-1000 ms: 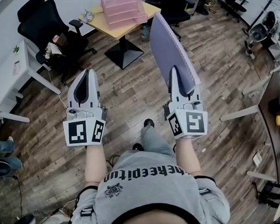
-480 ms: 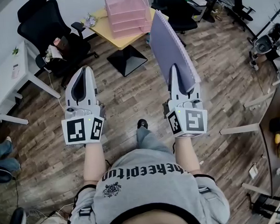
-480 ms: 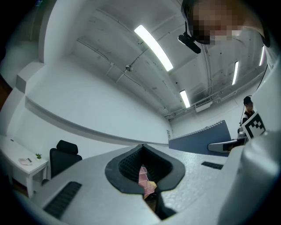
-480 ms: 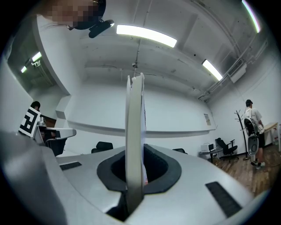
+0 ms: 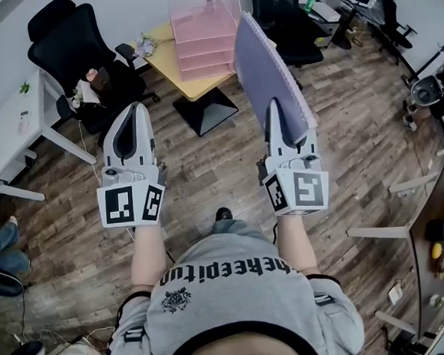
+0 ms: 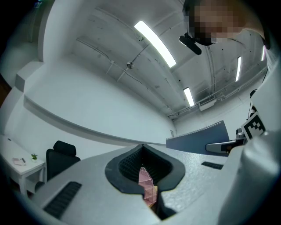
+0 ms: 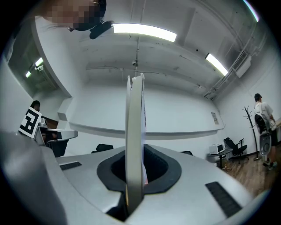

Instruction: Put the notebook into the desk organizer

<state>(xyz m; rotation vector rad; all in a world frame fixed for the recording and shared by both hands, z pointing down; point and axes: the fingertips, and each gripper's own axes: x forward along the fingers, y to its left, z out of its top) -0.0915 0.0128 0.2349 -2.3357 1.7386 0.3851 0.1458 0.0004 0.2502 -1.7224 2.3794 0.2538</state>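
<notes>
Forearms reach forward, right hand-held gripper clamping upright notebook, left hand-held gripper closed.

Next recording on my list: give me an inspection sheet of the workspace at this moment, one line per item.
Surface: yellow table ahead of the person, bearing the organizer.
Job's things: pink desk organizer on the table; notebook held upright on edge, not yet at the organizer.
Clutter: small items on the table's left corner, too small to name.
Grippers: right gripper clamped on the notebook's lower edge; left gripper closed, holding nothing.
Cables: thin cable on the floor at lower left.
Surroundings: wood floor, black office chair, white desk.
</notes>
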